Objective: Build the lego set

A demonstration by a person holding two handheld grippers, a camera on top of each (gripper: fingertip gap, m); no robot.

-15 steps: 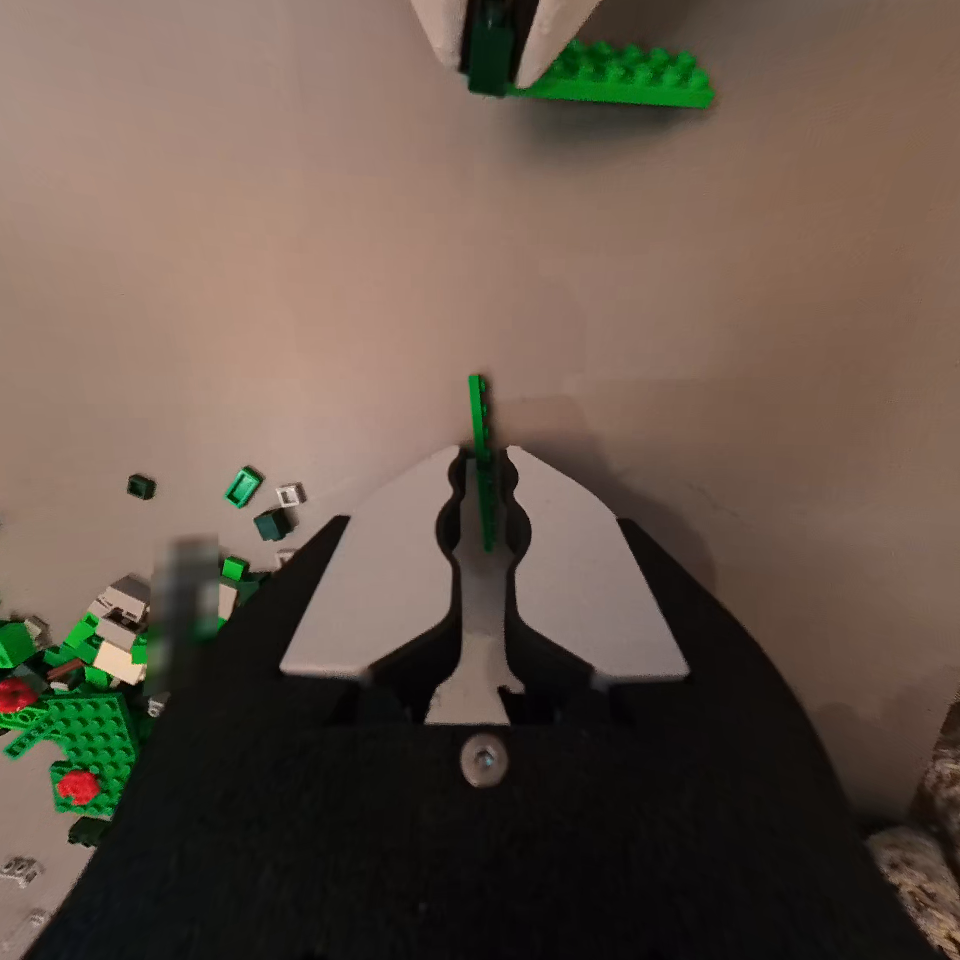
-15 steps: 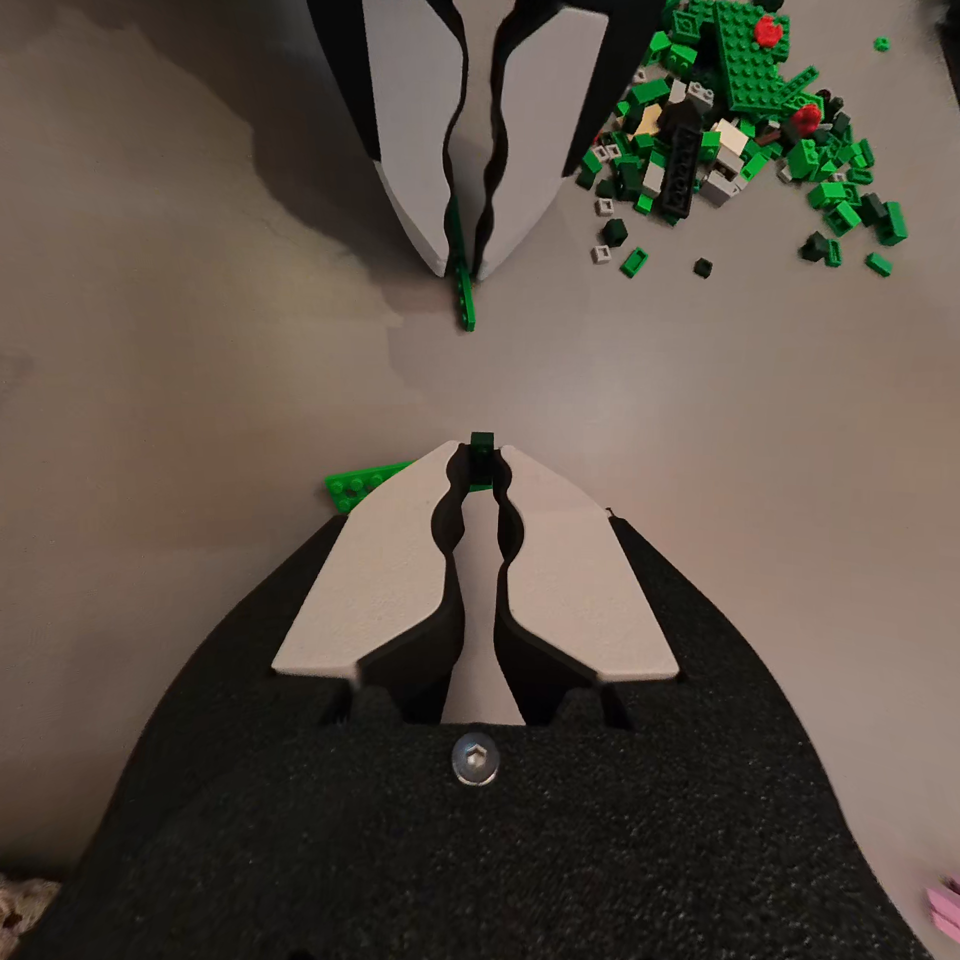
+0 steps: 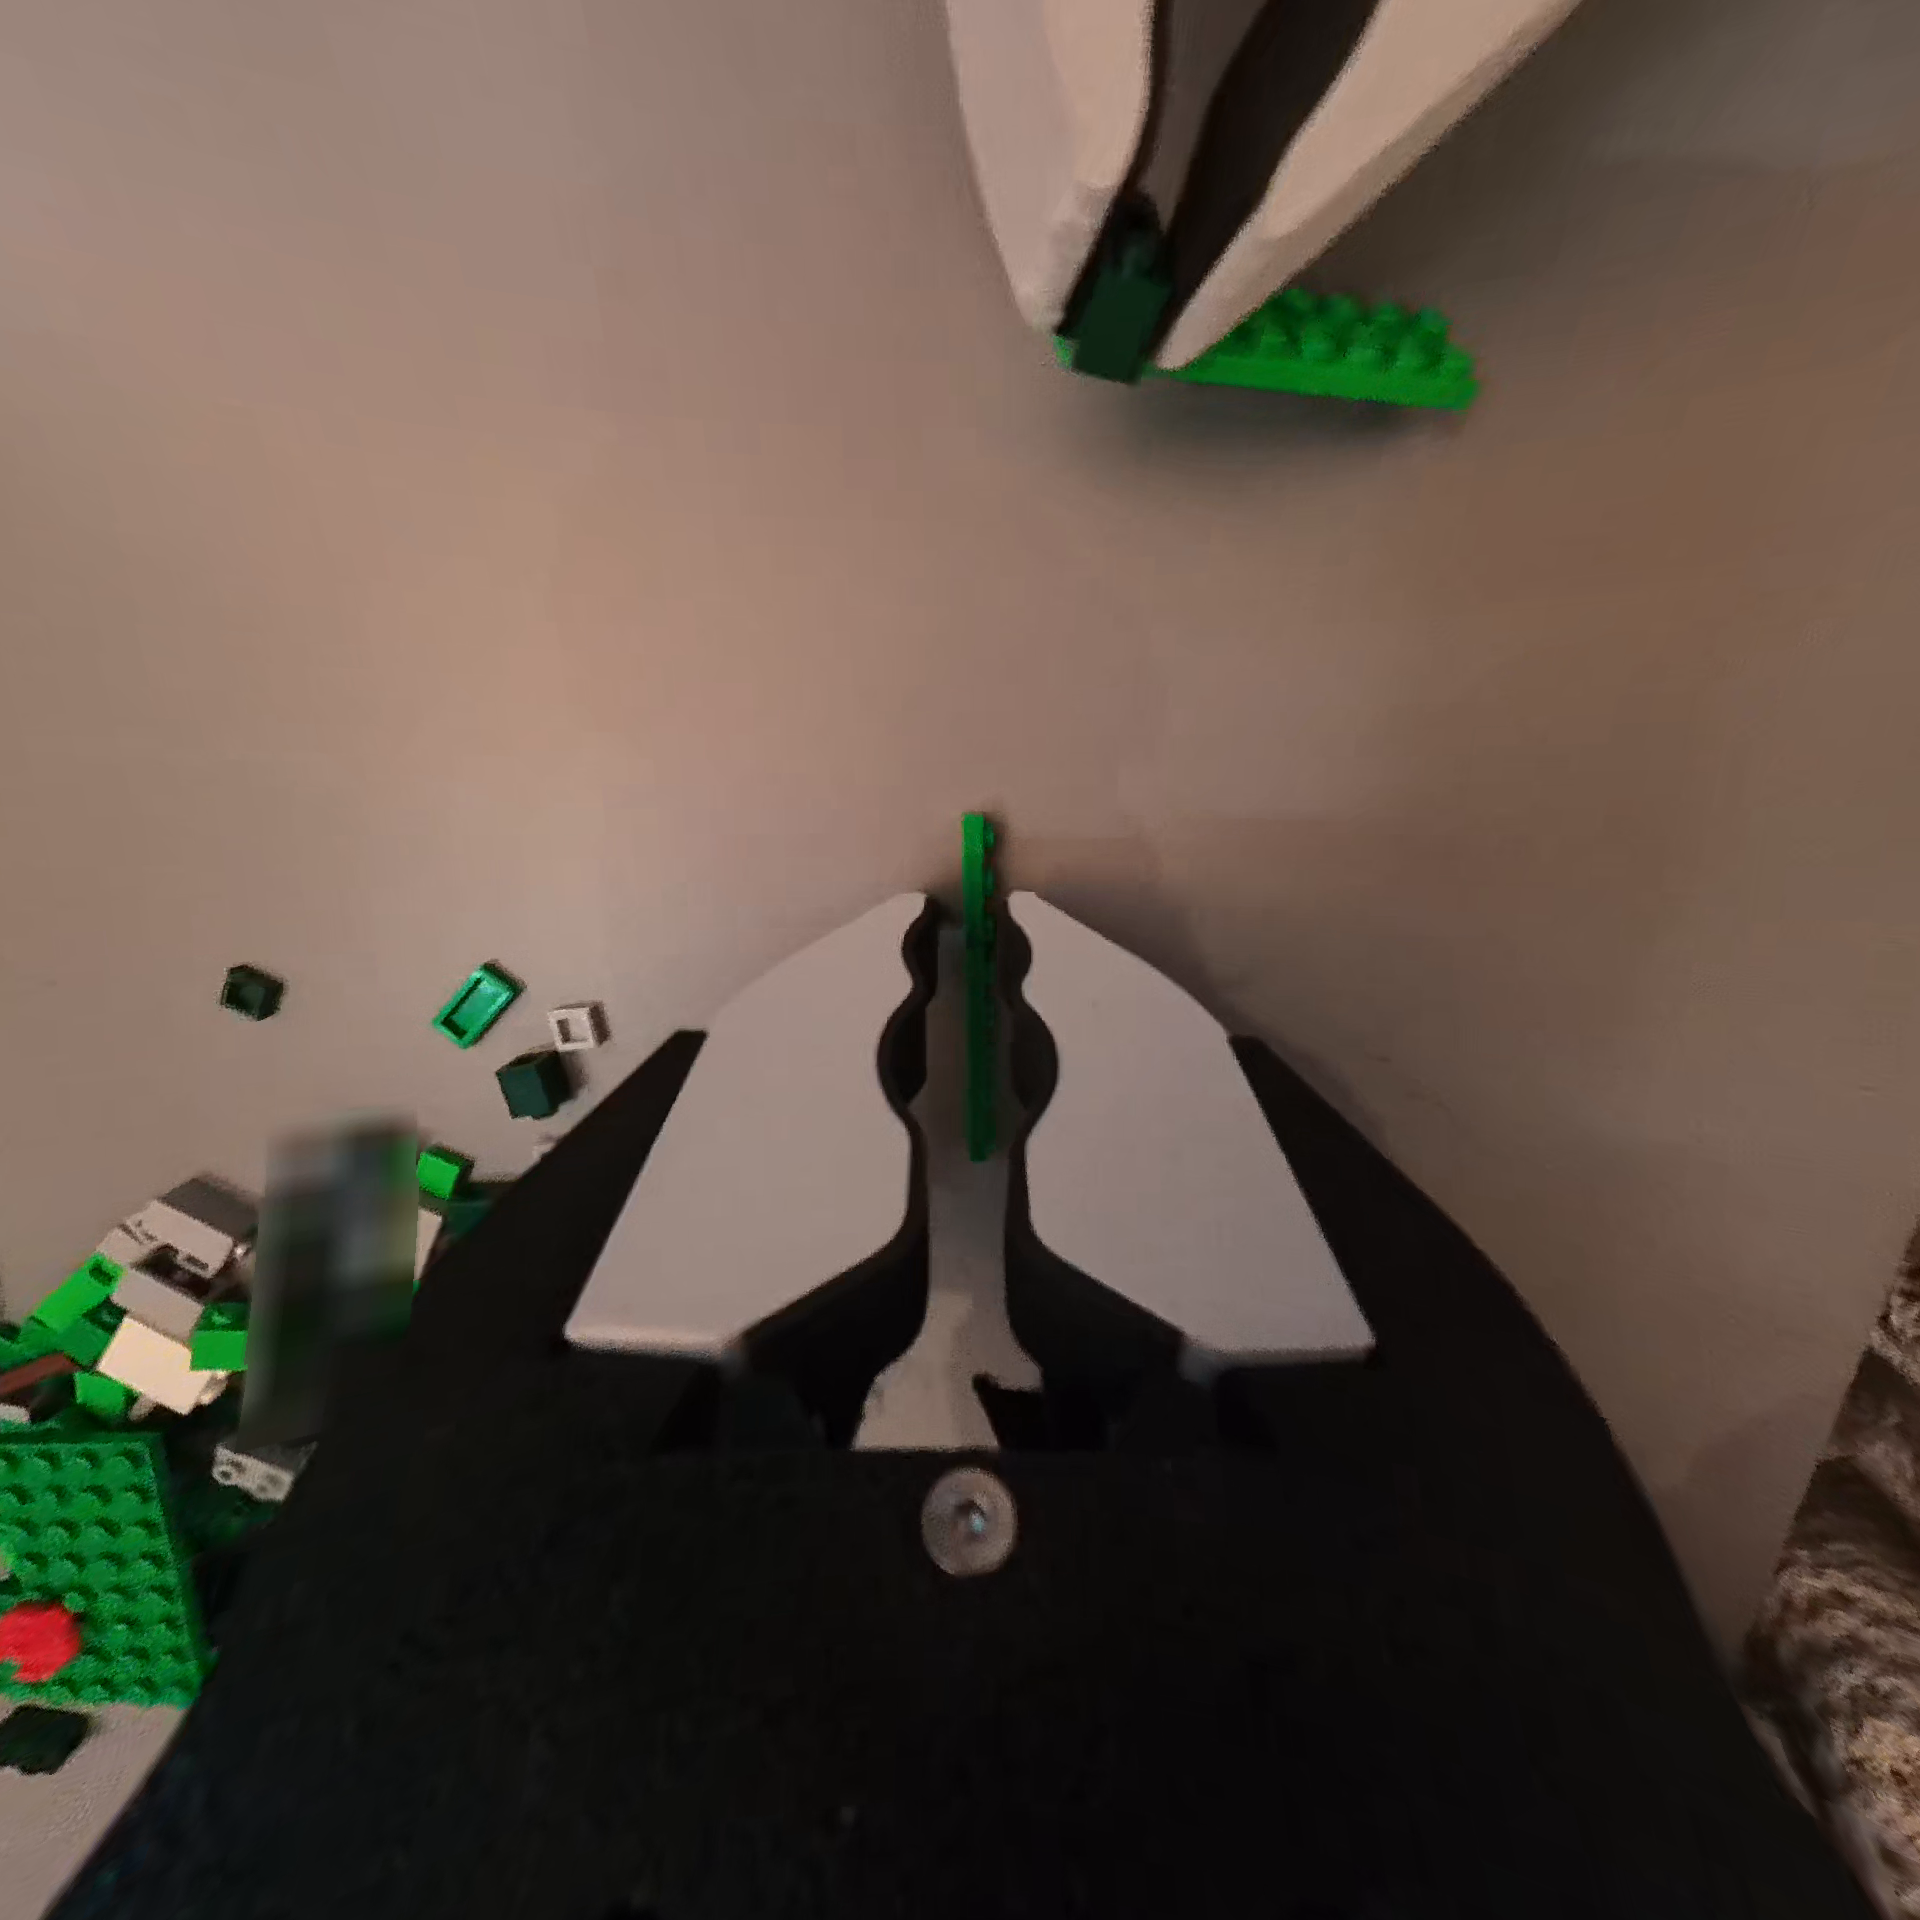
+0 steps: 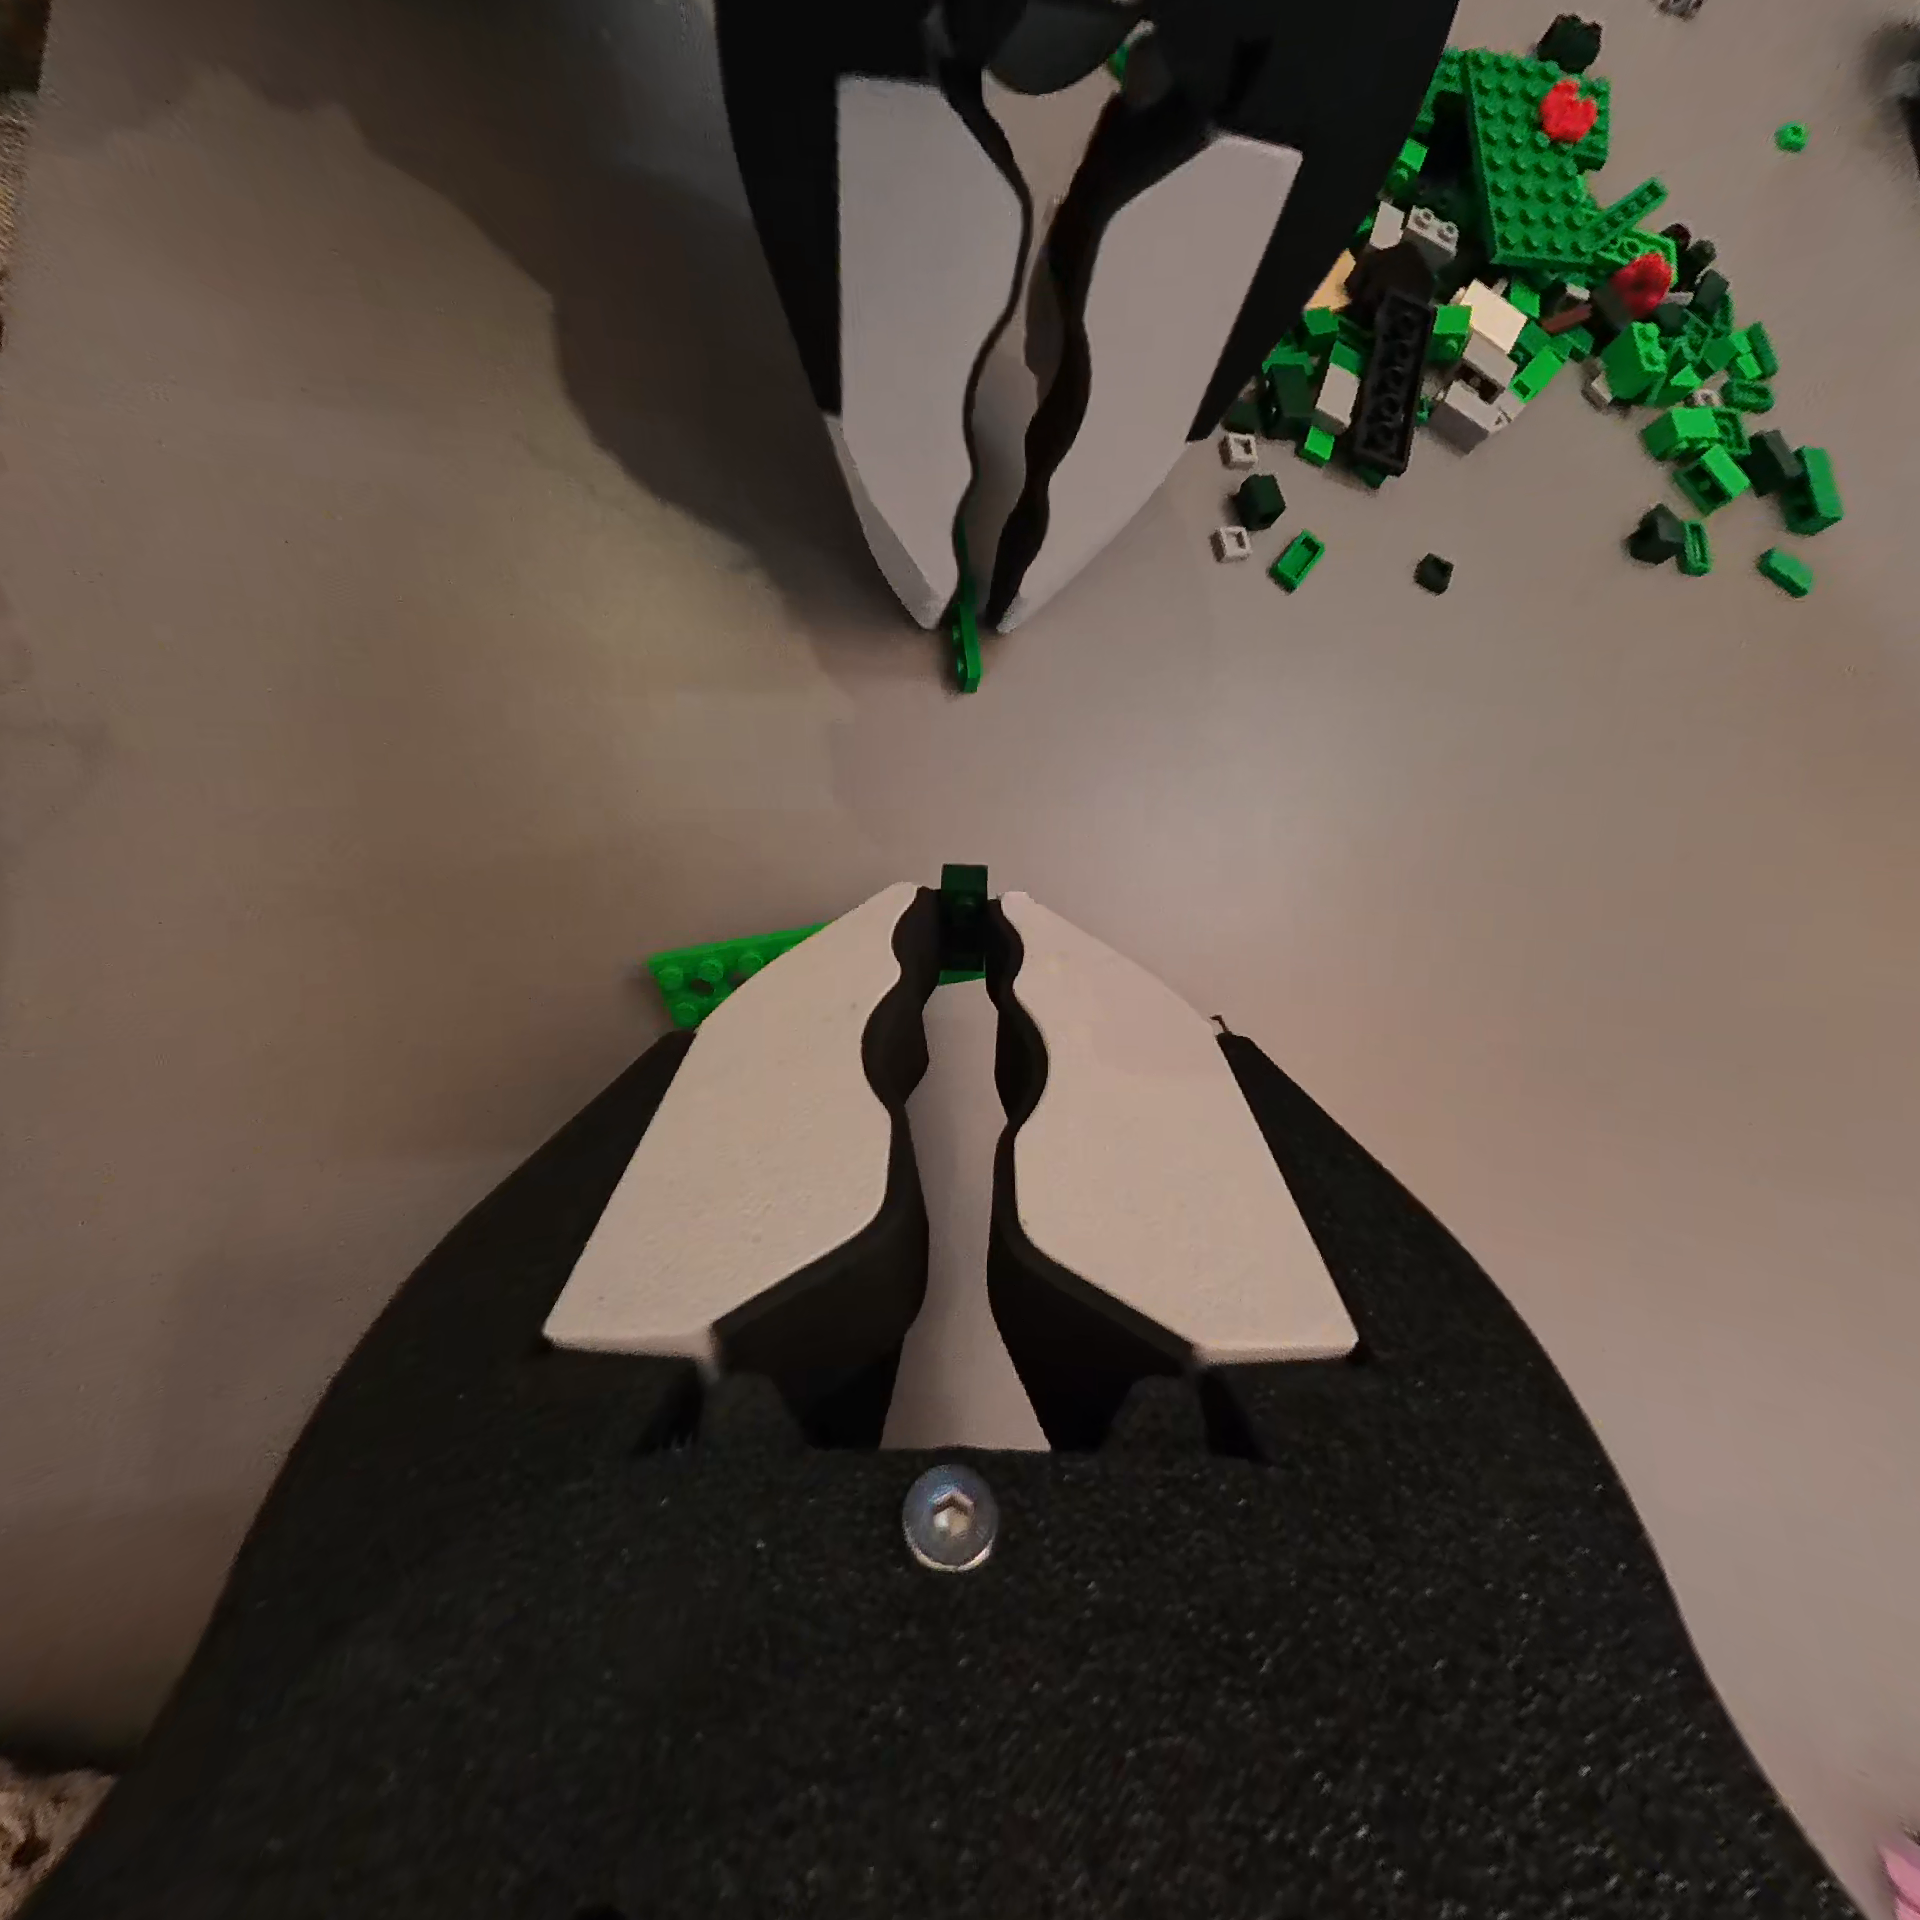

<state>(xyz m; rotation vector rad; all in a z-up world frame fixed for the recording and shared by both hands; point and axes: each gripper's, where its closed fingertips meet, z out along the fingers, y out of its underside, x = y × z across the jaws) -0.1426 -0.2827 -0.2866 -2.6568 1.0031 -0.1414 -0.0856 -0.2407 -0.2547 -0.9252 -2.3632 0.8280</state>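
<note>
My left gripper (image 3: 968,899) is shut on a thin bright green plate (image 3: 977,977) held on edge, its end sticking out past the tips. It shows in the right wrist view (image 4: 961,623) at the top, with the plate (image 4: 964,655) below its tips. My right gripper (image 4: 961,894) is shut on a small dark green brick (image 4: 963,896). In the left wrist view the right gripper (image 3: 1127,358) holds that brick (image 3: 1120,312) over the left end of a bright green wedge plate (image 3: 1340,358) lying on the table. The wedge plate (image 4: 717,971) peeks out left of my right fingers.
A pile of loose bricks (image 4: 1538,332), green, dark green, grey and black, with a large green plate bearing red pieces (image 4: 1527,145), lies at the right wrist view's top right. It shows at the left wrist view's lower left (image 3: 114,1434). A mottled edge (image 3: 1849,1558) borders the grey table. Across from one pair of fingers to the other is roughly 8 cm.
The two grippers have come closer together: the right gripper and wedge plate look larger and lower in the left wrist view. Both grips are unchanged.
</note>
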